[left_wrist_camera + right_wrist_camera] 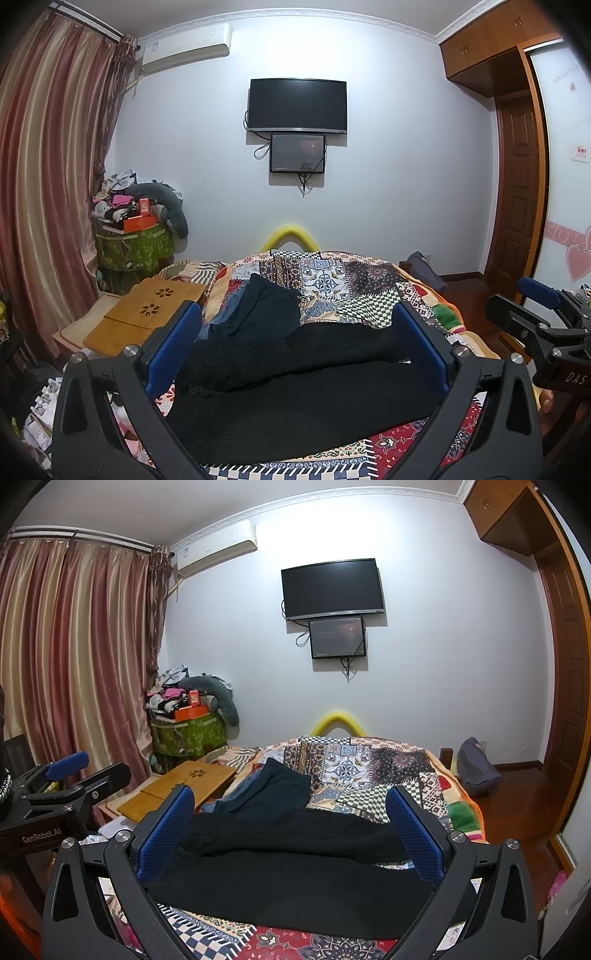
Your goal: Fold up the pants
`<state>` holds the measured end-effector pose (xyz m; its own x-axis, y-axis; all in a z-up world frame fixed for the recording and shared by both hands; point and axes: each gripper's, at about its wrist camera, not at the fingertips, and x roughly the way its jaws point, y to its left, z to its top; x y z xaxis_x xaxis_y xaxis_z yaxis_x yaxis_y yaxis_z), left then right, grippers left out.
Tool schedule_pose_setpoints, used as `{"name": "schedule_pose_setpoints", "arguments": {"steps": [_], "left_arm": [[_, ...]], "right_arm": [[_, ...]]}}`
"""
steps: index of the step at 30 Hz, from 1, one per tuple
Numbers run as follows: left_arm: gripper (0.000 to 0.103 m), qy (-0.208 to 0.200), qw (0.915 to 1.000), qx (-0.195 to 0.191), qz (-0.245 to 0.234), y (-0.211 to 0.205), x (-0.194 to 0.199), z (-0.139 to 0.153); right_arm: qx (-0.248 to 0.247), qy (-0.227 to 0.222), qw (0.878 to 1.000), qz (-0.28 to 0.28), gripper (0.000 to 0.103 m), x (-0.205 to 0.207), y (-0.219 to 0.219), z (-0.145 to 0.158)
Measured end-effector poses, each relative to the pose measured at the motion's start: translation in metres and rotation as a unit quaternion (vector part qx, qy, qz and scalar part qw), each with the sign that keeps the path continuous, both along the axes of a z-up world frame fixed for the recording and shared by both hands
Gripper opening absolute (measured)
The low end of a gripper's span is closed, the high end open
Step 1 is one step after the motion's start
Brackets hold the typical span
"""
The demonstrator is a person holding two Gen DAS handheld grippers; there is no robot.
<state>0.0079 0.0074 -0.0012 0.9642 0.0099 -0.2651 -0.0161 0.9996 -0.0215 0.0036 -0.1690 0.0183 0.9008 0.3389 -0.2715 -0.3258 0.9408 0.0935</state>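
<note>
Both wrist cameras sit low at the near end of the bed, close above the patchwork quilt, and face forward along their fingers toward the far wall.

The left wrist view looks almost square at the wall-mounted television. The right gripper enters at its right edge.

The right wrist view stands to the right of the left one and is turned slightly left. The left gripper enters at its left edge.

Shared field: the black pants in the near foreground, the quilt, the bamboo lap desk, the striped curtains, the air conditioner and the television.
</note>
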Motion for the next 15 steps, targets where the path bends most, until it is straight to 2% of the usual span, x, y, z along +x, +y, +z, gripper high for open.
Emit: {"name": "schedule_pose_setpoints", "arguments": {"steps": [15], "left_arm": [[0.103, -0.003, 1.0, 0.002, -0.002, -0.0027, -0.0017, 0.0024]], "right_arm": [[-0.003, -0.001, 1.0, 0.001, 0.103, 0.0019, 0.0028, 0.0009]]}}
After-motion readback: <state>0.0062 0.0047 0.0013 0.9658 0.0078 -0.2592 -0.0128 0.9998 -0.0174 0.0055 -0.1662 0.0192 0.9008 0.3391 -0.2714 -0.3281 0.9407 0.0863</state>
